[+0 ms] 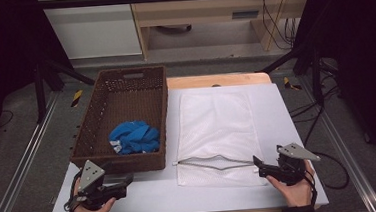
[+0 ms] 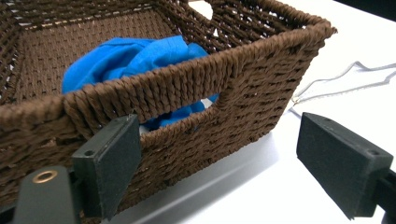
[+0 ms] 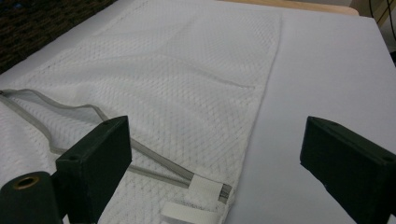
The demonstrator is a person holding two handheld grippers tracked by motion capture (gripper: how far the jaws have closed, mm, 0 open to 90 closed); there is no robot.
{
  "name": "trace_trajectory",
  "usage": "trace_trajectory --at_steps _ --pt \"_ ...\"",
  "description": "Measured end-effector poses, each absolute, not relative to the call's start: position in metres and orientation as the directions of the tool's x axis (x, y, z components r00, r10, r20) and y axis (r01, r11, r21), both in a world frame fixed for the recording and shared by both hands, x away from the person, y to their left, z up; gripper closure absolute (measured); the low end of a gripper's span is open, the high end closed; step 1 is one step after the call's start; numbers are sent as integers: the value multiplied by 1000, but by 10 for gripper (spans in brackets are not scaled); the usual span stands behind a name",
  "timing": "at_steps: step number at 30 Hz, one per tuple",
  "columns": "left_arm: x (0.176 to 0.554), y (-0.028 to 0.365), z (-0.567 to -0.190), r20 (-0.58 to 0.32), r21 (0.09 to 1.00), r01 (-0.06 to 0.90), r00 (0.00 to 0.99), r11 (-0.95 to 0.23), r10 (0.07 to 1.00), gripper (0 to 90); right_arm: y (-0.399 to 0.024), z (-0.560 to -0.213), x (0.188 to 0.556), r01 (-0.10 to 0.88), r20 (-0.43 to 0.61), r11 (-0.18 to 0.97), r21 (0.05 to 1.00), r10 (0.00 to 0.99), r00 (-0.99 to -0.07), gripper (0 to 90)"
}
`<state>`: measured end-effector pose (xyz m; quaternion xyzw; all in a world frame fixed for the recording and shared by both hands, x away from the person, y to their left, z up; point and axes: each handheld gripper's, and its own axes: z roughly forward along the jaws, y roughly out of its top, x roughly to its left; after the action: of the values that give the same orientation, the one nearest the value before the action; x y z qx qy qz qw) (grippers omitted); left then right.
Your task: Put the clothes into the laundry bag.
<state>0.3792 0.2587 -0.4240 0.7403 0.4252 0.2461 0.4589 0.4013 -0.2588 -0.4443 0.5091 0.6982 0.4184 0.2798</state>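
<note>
So far nothing is moved: blue cloth (image 1: 134, 138) lies in basket (image 1: 93, 121), mesh bag (image 1: 217, 129) flat at right, zipper (image 1: 212, 162) open. Left gripper (image 1: 126, 181) and right gripper (image 1: 257, 165) both spread, empty; grabbing and bagging remain.

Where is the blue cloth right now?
In the high view the blue cloth lies bunched in the near end of the brown wicker basket, left of the white mesh bag.

blue cloth (image 2: 126, 56) half hidden behind basket (image 2: 187, 84) wall; basket's far end cut off
</note>
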Motion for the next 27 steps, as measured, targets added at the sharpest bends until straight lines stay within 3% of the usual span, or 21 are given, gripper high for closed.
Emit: trace_trajectory --at_steps 10,27 --pt "373 259 -411 -24 909 368 515 -196 857 141 -260 -441 399 463 16 126 877 957 -290 108" --pt "395 254 -372 -7 934 314 494 -171 869 158 -254 -434 398 453 34 125 883 945 -327 120"
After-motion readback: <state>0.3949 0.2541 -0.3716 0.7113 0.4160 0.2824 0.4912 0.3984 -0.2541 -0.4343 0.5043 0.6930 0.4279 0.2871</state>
